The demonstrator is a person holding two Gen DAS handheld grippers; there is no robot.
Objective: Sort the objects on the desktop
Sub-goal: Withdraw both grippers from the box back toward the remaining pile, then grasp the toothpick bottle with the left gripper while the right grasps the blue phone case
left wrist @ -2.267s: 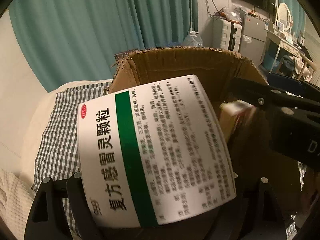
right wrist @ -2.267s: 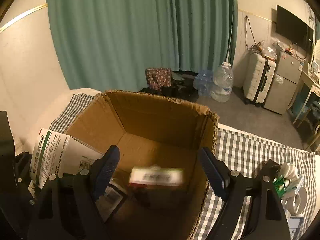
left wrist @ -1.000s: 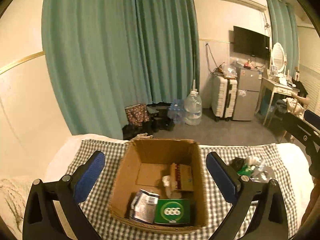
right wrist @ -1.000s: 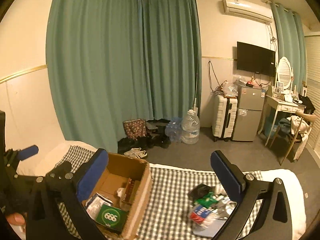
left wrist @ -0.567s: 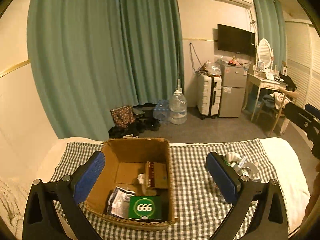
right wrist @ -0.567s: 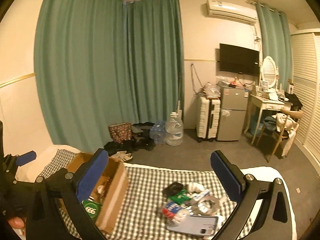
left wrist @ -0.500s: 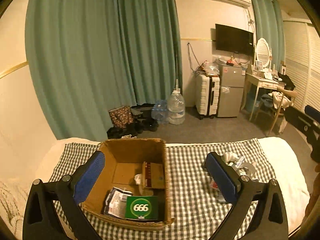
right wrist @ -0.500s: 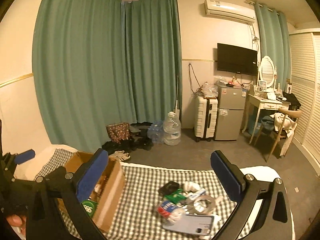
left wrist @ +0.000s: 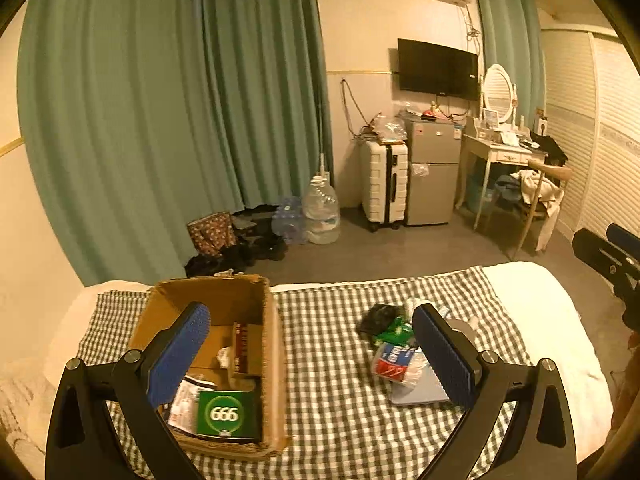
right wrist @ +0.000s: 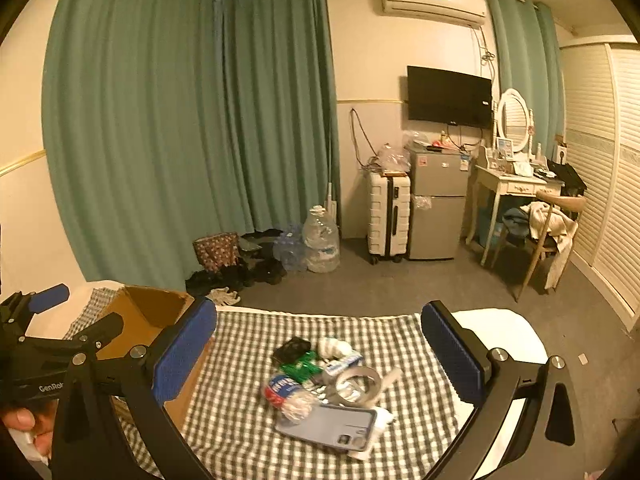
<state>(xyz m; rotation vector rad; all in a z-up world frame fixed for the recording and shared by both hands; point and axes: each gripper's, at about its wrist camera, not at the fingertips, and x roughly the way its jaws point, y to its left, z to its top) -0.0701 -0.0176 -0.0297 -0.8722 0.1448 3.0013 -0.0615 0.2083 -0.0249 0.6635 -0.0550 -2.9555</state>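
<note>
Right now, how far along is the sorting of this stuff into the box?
Partly done. The cardboard box already holds several items, including a green 666 pack and a brown carton. Nothing is in hand: the left gripper and right gripper are both open and empty. Left on the checked cloth is a pile: a phone, tape roll, green packet, black item and more.

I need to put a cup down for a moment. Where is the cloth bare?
Bare cloth runs between the box and the pile, and in front of the pile. The pile and the box's near end are crowded.
</note>
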